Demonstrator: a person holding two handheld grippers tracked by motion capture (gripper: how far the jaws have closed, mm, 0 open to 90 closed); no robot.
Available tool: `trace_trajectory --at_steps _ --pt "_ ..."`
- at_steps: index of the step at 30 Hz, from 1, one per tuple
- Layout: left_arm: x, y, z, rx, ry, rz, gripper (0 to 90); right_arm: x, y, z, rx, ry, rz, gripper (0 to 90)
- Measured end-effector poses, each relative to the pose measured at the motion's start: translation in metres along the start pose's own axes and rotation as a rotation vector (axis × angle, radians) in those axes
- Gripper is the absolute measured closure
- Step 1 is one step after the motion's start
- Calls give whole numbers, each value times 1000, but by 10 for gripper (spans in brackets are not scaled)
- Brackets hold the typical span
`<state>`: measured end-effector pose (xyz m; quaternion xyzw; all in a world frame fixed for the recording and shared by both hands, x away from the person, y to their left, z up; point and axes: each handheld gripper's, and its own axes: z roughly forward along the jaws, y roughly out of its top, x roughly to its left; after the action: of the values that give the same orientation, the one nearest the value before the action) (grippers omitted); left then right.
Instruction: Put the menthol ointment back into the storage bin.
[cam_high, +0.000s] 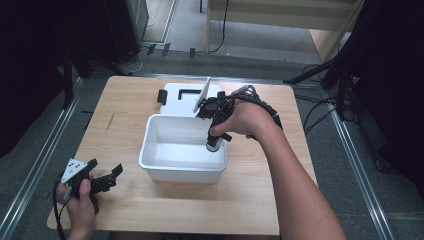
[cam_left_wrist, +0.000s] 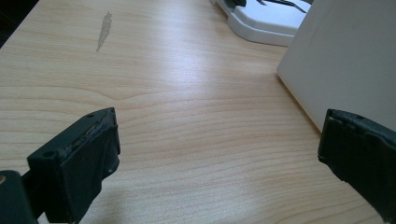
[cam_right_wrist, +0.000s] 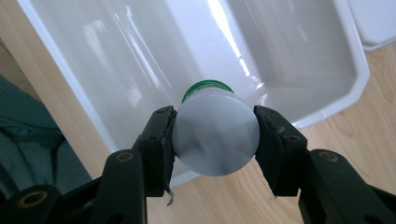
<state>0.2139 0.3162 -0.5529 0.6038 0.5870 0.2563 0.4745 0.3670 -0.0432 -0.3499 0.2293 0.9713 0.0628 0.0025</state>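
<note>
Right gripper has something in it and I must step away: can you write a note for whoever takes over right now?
Right gripper: shut on a small bottle with a green ring, held over the white bin's right side, not yet let go.
Left gripper: open, holding nothing, low over the table left of the bin.
White lid lies flat behind the bin.
Done: bottle brought to the bin.
Left, probably: lower and release the bottle, then perhaps fit the lid.
</note>
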Motion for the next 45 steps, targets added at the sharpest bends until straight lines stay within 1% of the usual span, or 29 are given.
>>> trace_trajectory --at_steps 3,9,11,13,14,15,19,22,23,24,26,27,29,30,31,33,36,37,40,42,43,44,45 --pt "0 0 0 0 0 -1 0 0 1 9 2 -6 -48 517" --pt "-1 0 0 3 3 2 0 0 -2 29 27 -19 -134 517" --pt "-1 0 0 3 3 2 0 1 -3 35 41 -26 -149 517" --pt "-1 0 0 4 4 3 0 0 -4 42 47 -27 -175 517" --pt "-1 0 0 4 4 3 0 0 -4 42 47 -27 -175 517" --pt "-1 0 0 4 4 3 0 0 -5 48 55 -34 -186 517" --pt "-1 0 0 3 4 2 0 -1 -5 56 57 -39 -200 517" --pt "-1 0 0 3 5 2 0 1 -5 64 61 -36 -199 517" --pt "-1 0 0 3 5 2 0 1 -4 69 63 -35 -209 517" --pt "-1 0 0 2 5 2 0 1 -4 71 69 -36 -200 517" --pt "-1 0 0 2 5 2 0 2 -3 77 85 -37 -210 517" --pt "-1 0 0 1 5 2 0 2 -3 80 103 -41 -210 517" --pt "-1 0 1 1 5 3 0 4 -1 84 110 -50 -220 517" --pt "-1 0 1 2 5 3 0 4 -1 86 112 -54 -230 517" --pt "-1 0 1 2 6 3 0 5 0 86 112 -57 -227 518" --pt "-1 0 1 3 5 3 0 6 3 88 99 -51 -233 517" --pt "-1 0 0 4 3 2 0 8 6 91 96 -53 -240 517" --pt "-1 0 1 4 3 2 0 9 7 93 102 -58 -236 517" --pt "-1 0 1 3 4 2 0 10 10 97 130 -66 -251 517" --pt "-1 0 1 4 3 0 0 11 11 98 128 -70 -243 517" --pt "0 0 1 4 3 1 0 10 12 98 126 -70 -252 517" --pt "0 0 1 4 3 0 0 11 12 98 132 -71 -243 517" --pt "0 0 1 5 3 0 0 11 13 98 139 -74 -245 517"
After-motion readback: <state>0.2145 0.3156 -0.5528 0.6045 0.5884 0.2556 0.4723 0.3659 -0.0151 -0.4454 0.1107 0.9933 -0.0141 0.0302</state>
